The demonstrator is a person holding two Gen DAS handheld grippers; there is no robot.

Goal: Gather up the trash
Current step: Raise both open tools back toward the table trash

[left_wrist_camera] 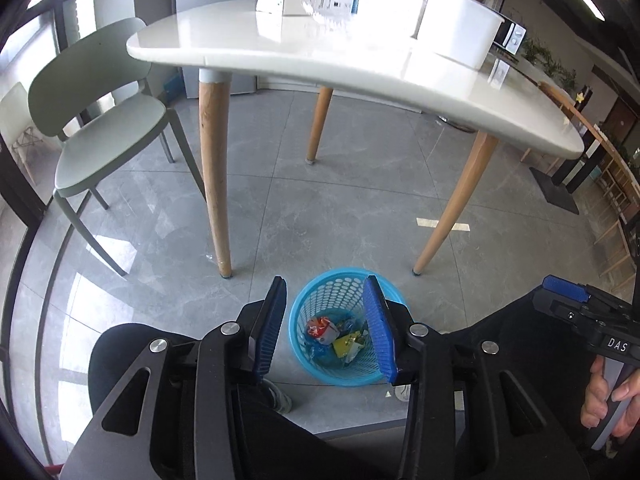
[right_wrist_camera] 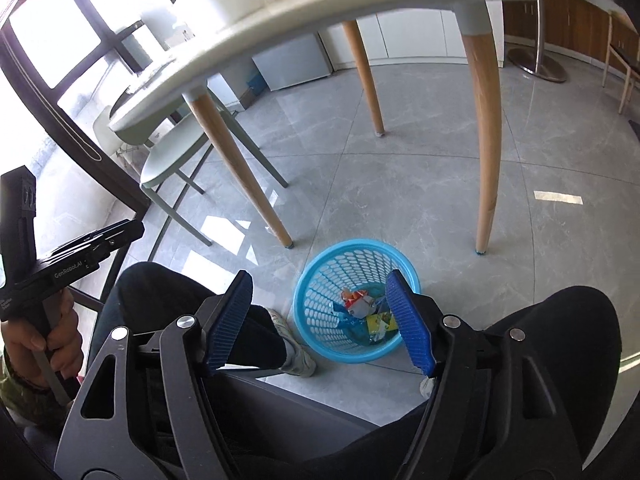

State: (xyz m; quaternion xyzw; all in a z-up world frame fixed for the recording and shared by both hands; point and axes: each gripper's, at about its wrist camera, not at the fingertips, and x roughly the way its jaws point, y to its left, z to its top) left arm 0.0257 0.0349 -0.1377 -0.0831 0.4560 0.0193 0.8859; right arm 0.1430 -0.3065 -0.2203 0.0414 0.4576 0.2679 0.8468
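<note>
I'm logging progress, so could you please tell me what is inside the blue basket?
The blue basket holds crumpled wrappers: red-and-white, yellow and bluish pieces. Anything beneath them is covered.

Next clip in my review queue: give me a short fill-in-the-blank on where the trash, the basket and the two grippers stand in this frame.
1. The colourful wrappers lie inside a ____ plastic basket with perforated walls.
2. The basket stands on the grey tiled ____, in front of the white table.
3. Both the left gripper and the right gripper have their jaws ____ and hold nothing.
4. The table's legs are made of ____.

Missing words: blue; floor; open; wood
</note>
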